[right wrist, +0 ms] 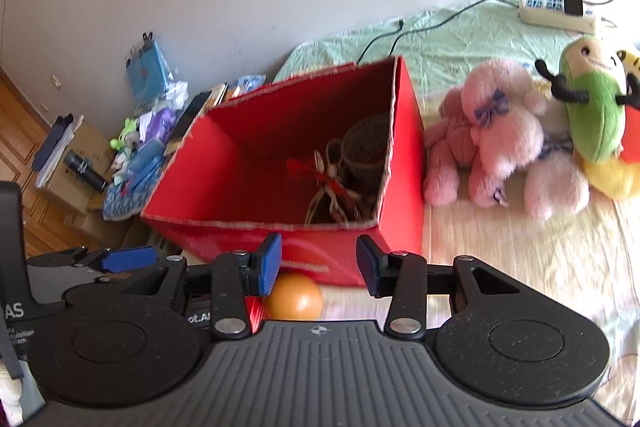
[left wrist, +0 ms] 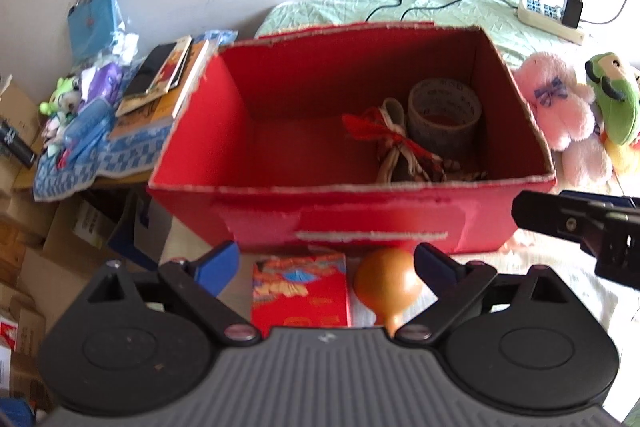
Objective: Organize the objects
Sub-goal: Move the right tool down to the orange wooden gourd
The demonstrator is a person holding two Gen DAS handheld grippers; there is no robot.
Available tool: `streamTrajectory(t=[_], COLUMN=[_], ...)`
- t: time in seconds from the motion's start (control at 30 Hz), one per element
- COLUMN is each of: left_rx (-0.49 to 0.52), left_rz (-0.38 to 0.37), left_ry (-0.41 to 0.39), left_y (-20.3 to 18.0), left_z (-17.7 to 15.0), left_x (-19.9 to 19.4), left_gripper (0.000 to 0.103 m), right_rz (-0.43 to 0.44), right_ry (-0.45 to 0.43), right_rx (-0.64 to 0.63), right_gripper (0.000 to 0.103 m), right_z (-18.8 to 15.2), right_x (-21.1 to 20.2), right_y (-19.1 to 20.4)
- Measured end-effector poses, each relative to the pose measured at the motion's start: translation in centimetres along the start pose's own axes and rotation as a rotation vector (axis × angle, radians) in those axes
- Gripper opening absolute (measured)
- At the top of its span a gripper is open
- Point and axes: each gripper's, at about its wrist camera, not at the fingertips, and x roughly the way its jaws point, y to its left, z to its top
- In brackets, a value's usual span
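Note:
A red cardboard box (left wrist: 256,199) (right wrist: 408,163) stands open on the bed. Inside lie a roll of tape (left wrist: 444,115) (right wrist: 366,151) and a red-and-white tasselled trinket (left wrist: 400,147) (right wrist: 332,187). In front of the box rest a small red printed packet (left wrist: 300,291) and an orange-brown gourd (left wrist: 386,281) (right wrist: 294,297). My left gripper (left wrist: 324,263) is open above the packet and gourd, holding nothing. My right gripper (right wrist: 318,263) is open just before the box's near wall, empty; it shows at the right edge of the left wrist view (left wrist: 580,227).
Pink plush toys (left wrist: 560,103) (right wrist: 492,135) and a green-and-yellow plush (left wrist: 614,107) (right wrist: 596,107) sit right of the box. A power strip (left wrist: 552,19) (right wrist: 556,11) with cables lies on the green quilt behind. Books (left wrist: 160,83), small toys and cardboard boxes crowd the left side.

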Motion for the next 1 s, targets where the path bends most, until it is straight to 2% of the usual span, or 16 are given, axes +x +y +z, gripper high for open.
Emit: streamTrajectory(t=[0.5,1.0], left_rx=[-0.002,0.021], left_rz=[0.018,0.027], left_ry=[0.051,0.132], left_y=[-2.3,-1.8], left_z=[-3.0,-5.3], left_x=[-0.6,0.9], left_gripper=[0.095,0.095], right_rz=[0.031,0.066], right_ry=[0.072,0.183], right_rx=[0.018,0.111], right_gripper=[0.046,0.046], right_z=[-2.6,-5.1], right_x=[-0.9,1.4], right_y=[-1.2,-1.6])
